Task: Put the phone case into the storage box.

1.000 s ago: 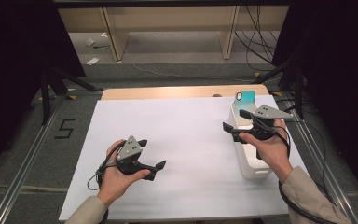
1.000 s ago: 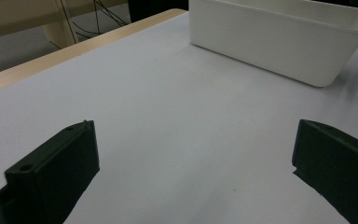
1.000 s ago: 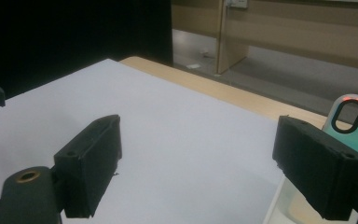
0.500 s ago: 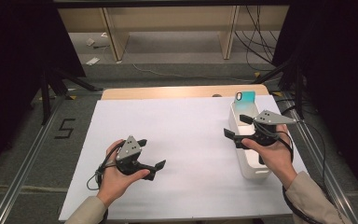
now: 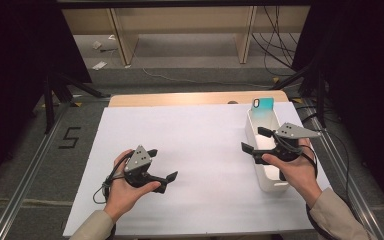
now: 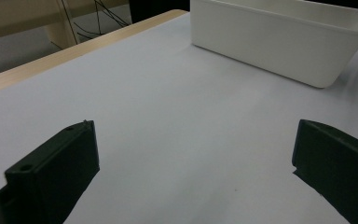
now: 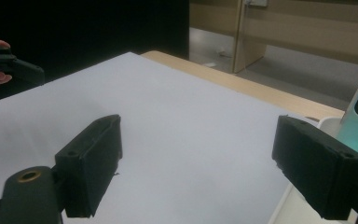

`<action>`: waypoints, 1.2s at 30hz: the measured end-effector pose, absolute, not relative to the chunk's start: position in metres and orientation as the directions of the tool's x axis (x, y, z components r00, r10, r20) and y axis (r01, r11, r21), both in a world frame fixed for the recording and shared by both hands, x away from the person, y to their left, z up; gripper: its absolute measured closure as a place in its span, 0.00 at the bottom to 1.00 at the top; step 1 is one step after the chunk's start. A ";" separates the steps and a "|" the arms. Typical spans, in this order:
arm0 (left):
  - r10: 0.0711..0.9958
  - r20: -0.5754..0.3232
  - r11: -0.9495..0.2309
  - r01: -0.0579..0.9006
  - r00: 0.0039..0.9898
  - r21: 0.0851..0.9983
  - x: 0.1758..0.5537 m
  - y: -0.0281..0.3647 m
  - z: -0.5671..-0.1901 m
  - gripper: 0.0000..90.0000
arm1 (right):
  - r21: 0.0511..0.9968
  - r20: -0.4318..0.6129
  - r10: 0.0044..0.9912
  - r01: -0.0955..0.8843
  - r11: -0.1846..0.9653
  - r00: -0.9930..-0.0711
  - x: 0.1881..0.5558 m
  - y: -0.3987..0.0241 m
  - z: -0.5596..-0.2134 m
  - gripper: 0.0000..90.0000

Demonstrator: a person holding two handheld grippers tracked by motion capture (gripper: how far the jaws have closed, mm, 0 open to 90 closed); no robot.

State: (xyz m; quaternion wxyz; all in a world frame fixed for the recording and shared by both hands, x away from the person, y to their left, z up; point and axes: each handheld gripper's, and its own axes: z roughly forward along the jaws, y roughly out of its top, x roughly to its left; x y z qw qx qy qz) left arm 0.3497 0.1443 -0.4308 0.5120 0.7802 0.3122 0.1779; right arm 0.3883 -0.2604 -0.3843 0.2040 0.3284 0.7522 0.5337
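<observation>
- The left gripper (image 5: pixel 161 165) rests low over the white sheet on the desk (image 5: pixel 195 150), held in the person's left hand (image 5: pixel 125 192). Its fingers (image 6: pixel 56 172) stand wide apart with nothing but bare sheet between them.
- The desk has a light wooden edge at its far side, and the white sheet covers most of the top.
- The right gripper (image 5: pixel 254 140) hovers at the near part of the white bin (image 5: pixel 272 186), pointing toward the middle of the desk. Its fingers (image 7: pixel 91 163) are spread wide and hold nothing; between them the right gripper view shows only the white sheet.
- The white bin stands near the right edge of the desk, long side running away from the person. It looks like thin moulded plastic: light, fairly stiff, smooth-walled, likely to slide on the sheet if pushed sideways.
- The phone (image 5: pixel 262 106) stands upright at the far end of the bin, leaning on its end wall, turquoise back with a camera cut-out facing the person. I judge it rigid, moderately heavy for its size, and slippery on its flat faces.
- The safest hold would be across its two long side edges, above the bin rim, where the fingers can close squarely. Gripping the faces risks slipping, and a drop could crack the glass.
</observation>
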 end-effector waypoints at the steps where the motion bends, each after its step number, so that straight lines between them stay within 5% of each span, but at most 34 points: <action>1: 0.669 -0.042 -0.280 0.304 0.742 0.910 0.350 0.144 -0.431 0.00 | 0.937 0.041 0.710 0.274 0.217 -0.702 0.388 -0.260 -0.384 0.19; 36: 0.670 -0.045 -0.276 0.305 0.741 0.911 0.350 0.145 -0.431 0.00 | 0.933 0.023 0.695 0.265 0.243 -0.718 0.378 -0.264 -0.393 0.18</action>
